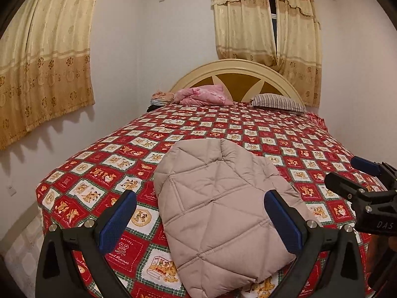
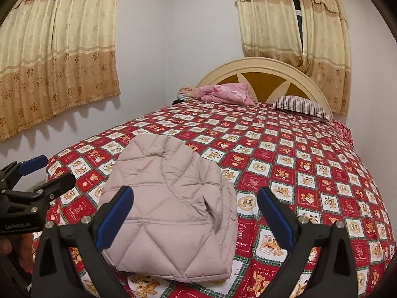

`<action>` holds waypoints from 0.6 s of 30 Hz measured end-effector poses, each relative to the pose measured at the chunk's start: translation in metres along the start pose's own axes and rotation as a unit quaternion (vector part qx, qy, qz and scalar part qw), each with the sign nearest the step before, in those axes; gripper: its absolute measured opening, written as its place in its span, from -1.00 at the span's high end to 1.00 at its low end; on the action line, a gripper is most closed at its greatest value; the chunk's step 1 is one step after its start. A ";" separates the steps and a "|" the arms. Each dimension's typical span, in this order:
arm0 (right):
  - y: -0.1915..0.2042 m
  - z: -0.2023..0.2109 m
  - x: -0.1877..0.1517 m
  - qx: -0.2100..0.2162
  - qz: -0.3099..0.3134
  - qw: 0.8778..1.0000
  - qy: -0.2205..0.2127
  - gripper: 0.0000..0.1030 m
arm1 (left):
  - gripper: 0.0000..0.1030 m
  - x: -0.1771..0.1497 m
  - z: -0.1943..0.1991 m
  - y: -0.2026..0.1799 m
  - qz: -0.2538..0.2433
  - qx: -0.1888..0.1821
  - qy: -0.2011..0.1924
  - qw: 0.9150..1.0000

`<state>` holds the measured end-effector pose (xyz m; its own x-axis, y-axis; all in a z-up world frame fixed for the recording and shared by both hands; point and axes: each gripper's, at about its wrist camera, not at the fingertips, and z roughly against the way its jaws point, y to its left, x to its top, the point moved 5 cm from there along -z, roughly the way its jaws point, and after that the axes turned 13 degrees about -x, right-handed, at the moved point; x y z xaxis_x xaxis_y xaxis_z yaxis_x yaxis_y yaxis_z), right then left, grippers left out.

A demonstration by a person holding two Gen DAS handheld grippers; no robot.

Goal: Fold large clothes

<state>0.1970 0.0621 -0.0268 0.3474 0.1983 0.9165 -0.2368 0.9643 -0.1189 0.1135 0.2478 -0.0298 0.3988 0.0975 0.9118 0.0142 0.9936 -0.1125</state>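
Note:
A beige quilted puffer jacket [image 1: 218, 203] lies folded into a compact block near the foot of the bed; it also shows in the right wrist view [image 2: 168, 213]. My left gripper [image 1: 201, 208] is open and empty, held above the jacket's near end, fingers apart on either side of it. My right gripper [image 2: 196, 206] is open and empty too, above the jacket's right edge. The right gripper also shows at the right in the left wrist view [image 1: 357, 173], and the left gripper at the left in the right wrist view [image 2: 47, 171].
The bed has a red patterned cover [image 1: 248, 124]. A pink bundle [image 1: 203, 95] and a striped pillow [image 1: 280, 102] lie by the rounded headboard [image 1: 238, 67]. Curtains [image 1: 42, 57] hang on the left and back walls.

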 end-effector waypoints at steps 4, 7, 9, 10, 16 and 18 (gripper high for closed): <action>0.000 0.003 0.000 0.001 -0.002 1.000 -0.005 -0.97 | -0.98 0.002 0.002 0.000 -0.003 0.007 0.000 1.000; 0.000 0.007 0.002 0.004 -0.004 1.000 -0.011 -0.97 | -0.98 0.002 0.003 -0.001 -0.012 0.016 0.001 1.000; 0.001 0.009 0.002 0.004 -0.003 1.000 -0.015 -0.97 | -0.98 0.002 0.003 -0.001 -0.014 0.018 0.003 1.000; 0.000 0.010 0.002 0.005 -0.002 1.000 -0.016 -0.97 | -0.98 0.001 0.002 -0.001 -0.015 0.018 0.007 1.000; 0.000 0.010 0.001 0.008 -0.006 1.000 -0.015 -0.97 | -0.98 -0.001 -0.003 -0.002 -0.021 0.022 0.021 0.999; 0.000 0.010 0.001 0.008 -0.006 1.000 -0.015 -0.97 | -0.98 -0.002 -0.004 -0.002 -0.023 0.024 0.023 0.999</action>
<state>0.1885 0.0608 -0.0225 0.3233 0.1815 0.9287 -0.2468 0.9636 -0.1024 0.1163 0.2458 -0.0329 0.4401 0.0509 0.8965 -0.0106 0.9986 -0.0515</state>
